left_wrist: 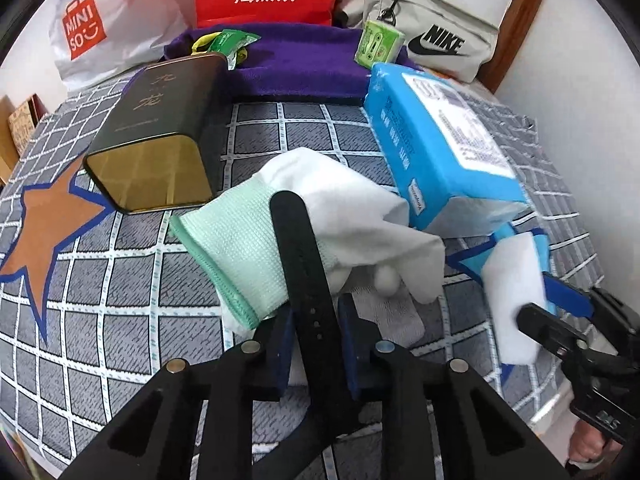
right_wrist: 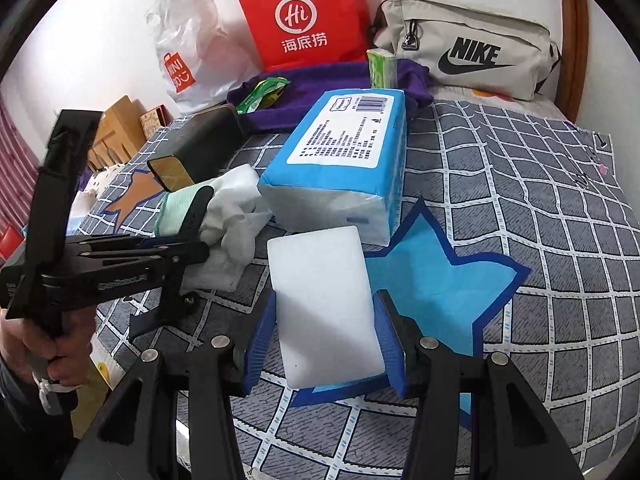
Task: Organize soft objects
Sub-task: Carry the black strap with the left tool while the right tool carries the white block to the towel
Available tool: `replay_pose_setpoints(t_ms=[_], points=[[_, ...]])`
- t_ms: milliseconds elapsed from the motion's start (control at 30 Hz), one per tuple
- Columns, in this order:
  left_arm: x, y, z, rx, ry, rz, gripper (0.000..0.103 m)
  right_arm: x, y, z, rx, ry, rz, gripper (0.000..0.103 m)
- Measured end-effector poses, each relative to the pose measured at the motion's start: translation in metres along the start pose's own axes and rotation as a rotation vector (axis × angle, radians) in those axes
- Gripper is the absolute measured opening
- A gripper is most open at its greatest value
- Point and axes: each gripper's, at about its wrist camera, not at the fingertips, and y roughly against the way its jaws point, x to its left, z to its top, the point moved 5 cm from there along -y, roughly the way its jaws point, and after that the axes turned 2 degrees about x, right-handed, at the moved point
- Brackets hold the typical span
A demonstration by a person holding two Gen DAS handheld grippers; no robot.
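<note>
Between blue pads, white sponge [right_wrist: 326,304] (smooth, rectangular)

Tissue pack [right_wrist: 340,164] ahead (open bedsheet [right_wrist: 540,220] rightward)

Our left wrist view looks steeply down along its fingers, close over the checked bedspread [left_wrist: 120,300], our right wrist view likewise from the right, both facing the red bag [right_wrist: 308,20] at the wall, sharing the blue tissue pack [left_wrist: 444,144].
</note>
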Motion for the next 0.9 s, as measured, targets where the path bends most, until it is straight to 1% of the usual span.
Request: replay_pose_setpoints(t_ms=[33, 200, 300, 433, 633, 800, 900], points=[[0.001, 0.003, 0.0, -0.006, 0.0, -0.013, 0.018, 0.0, 0.0, 0.0, 0.0, 0.0, -0.001, 0.049], [0.007, 0.02, -0.003, -0.024, 0.014, -0.064, 0.017, 0.002, -0.002, -0.001, 0.004, 0.001, -0.008, 0.049], [0.011, 0.026, -0.004, -0.036, 0.02, -0.061, 0.017, 0.004, -0.004, -0.001, 0.009, -0.001, -0.02, 0.049], [0.017, 0.037, -0.005, -0.052, 0.042, -0.094, 0.017, 0.006, 0.003, 0.002, 0.003, -0.011, -0.008, 0.048], [0.026, 0.056, -0.001, -0.088, 0.054, -0.1, 0.017, 0.017, 0.02, 0.014, -0.029, 0.004, -0.006, 0.048], [0.033, 0.074, 0.01, -0.125, 0.068, -0.104, 0.017, 0.024, 0.031, 0.033, -0.059, 0.011, -0.005, 0.048], [0.036, 0.084, 0.017, -0.15, 0.068, -0.092, 0.017, 0.028, 0.039, 0.045, -0.082, 0.02, -0.002, 0.048]])
